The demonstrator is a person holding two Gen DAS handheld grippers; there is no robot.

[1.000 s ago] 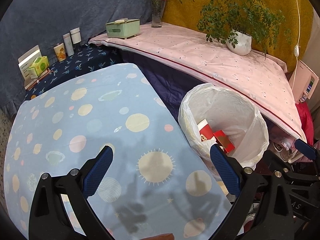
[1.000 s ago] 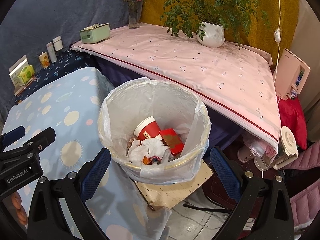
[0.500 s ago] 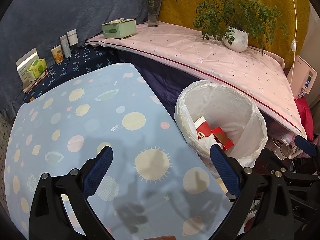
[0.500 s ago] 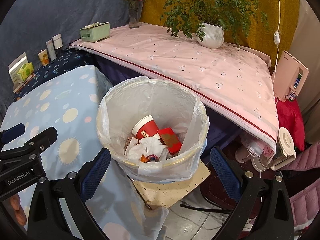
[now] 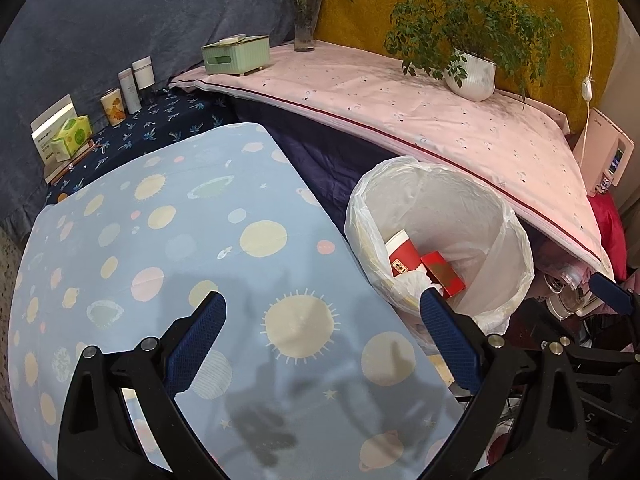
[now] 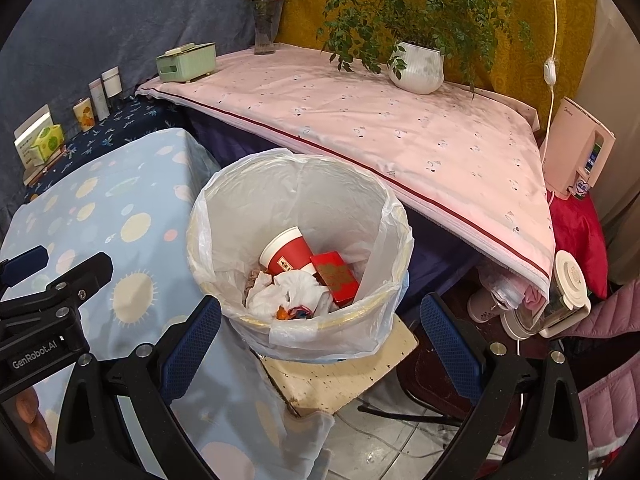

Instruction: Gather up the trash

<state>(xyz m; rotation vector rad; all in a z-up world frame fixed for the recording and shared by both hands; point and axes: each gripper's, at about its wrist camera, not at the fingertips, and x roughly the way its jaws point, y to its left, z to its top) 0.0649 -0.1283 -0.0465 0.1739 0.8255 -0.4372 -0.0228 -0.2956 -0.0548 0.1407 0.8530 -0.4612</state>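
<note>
A bin lined with a white plastic bag (image 6: 224, 208) (image 5: 516, 232) stands on a low stool beside the table. Inside lie a red paper cup (image 6: 286, 254) (image 5: 404, 258), a red box (image 6: 336, 278) (image 5: 442, 274) and crumpled white tissue (image 6: 284, 294). My right gripper (image 6: 320, 340) hangs open above the bin's near rim with nothing between its fingers. My left gripper (image 5: 322, 340) is open over the blue planet-print tablecloth (image 5: 160, 248), holding nothing.
A pink-covered surface (image 6: 380, 128) behind the bin carries a potted plant (image 6: 416, 64), a flower vase (image 6: 266, 28) and a green tissue box (image 6: 186, 62). Small jars and boxes (image 5: 120, 92) line the dark shelf at left. A white appliance (image 6: 574, 152) and clutter sit at right.
Both grippers have drawn back and up a little from the bin and table. Both stay open and the trash in the bin has not moved.
</note>
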